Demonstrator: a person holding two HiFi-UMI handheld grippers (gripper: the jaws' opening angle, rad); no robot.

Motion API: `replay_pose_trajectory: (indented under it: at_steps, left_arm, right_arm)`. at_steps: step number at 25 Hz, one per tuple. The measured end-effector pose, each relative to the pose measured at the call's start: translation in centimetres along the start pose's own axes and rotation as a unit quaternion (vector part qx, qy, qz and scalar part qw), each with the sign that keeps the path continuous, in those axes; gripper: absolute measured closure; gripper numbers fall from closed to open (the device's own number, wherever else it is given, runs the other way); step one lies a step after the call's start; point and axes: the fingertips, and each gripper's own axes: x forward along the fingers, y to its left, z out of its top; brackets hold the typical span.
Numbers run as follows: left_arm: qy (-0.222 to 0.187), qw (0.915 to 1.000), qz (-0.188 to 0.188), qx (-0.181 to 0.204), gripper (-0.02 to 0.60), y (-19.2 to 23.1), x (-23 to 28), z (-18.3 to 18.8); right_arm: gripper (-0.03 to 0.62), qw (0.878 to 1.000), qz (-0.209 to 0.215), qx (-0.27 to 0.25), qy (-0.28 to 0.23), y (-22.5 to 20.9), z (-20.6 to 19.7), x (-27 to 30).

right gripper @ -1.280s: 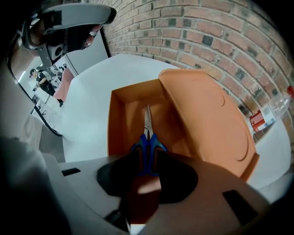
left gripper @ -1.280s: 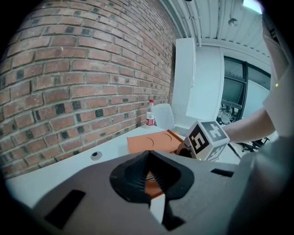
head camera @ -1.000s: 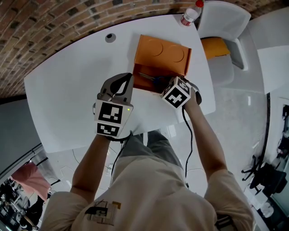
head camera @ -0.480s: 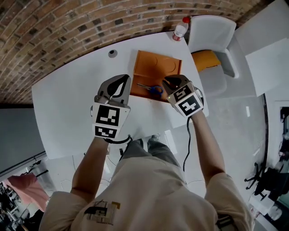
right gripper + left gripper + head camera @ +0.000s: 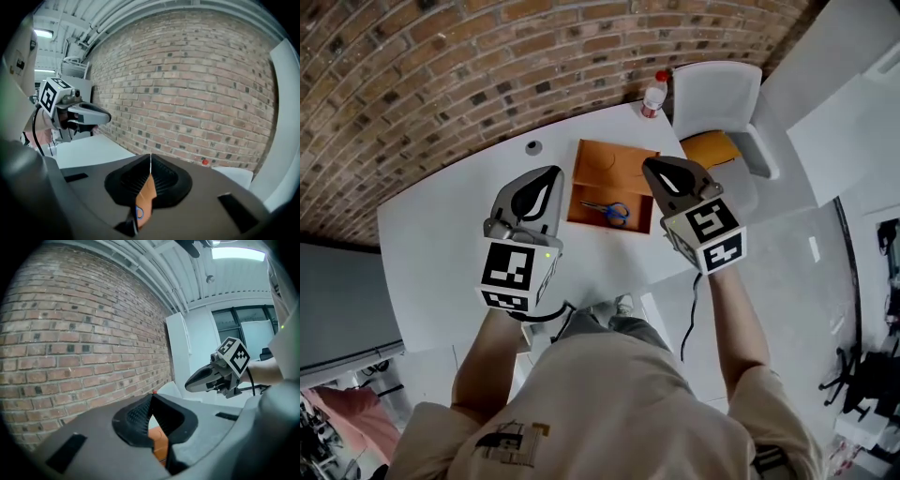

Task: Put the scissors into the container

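Observation:
An orange container (image 5: 613,167) stands open on the white table (image 5: 441,234), and blue-handled scissors (image 5: 609,211) lie inside it near its front wall. My left gripper (image 5: 551,172) hovers above the table just left of the container, jaws together and empty. My right gripper (image 5: 649,165) hangs over the container's right edge, its jaws closing with nothing between them. In the right gripper view the container (image 5: 146,194) and a blue scissor handle (image 5: 139,212) show below the jaws. The left gripper view shows a strip of the container (image 5: 157,442) and the right gripper (image 5: 190,383).
A clear bottle with a red cap (image 5: 652,94) stands at the table's far edge. A white chair (image 5: 717,94) with a yellow pad (image 5: 711,148) is beyond the right corner. A grey round grommet (image 5: 532,147) sits left of the container. A brick wall runs behind.
The right gripper has lifted up and back out of the container with its jaws drawn together, leaving the scissors lying inside. The left gripper has risen a little.

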Motion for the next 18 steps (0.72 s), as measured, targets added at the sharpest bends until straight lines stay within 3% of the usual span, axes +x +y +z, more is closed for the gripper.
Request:
replay_pose_trajectory:
  at_steps: [9,15,18]
  left_arm:
    - [-0.068,0.997,0.01,0.037,0.574,-0.7,-4.2,7.6]
    - [-0.097,0.9944,0.003,0.042,0.574,-1.9,-6.4,10.0]
    - [-0.091,0.9945,0.005,0.052,0.574,-2.5,-6.9,10.0]
  right_arm:
    - [0.586,0.988,-0.039,0.021,-0.145,0.7,9.2,-8.4]
    - [0.586,0.974,-0.051,0.041,-0.216,1.7,12.3,-13.0]
    - [0.586,0.971,-0.052,0.049,-0.229,2.0,12.7,-14.3]
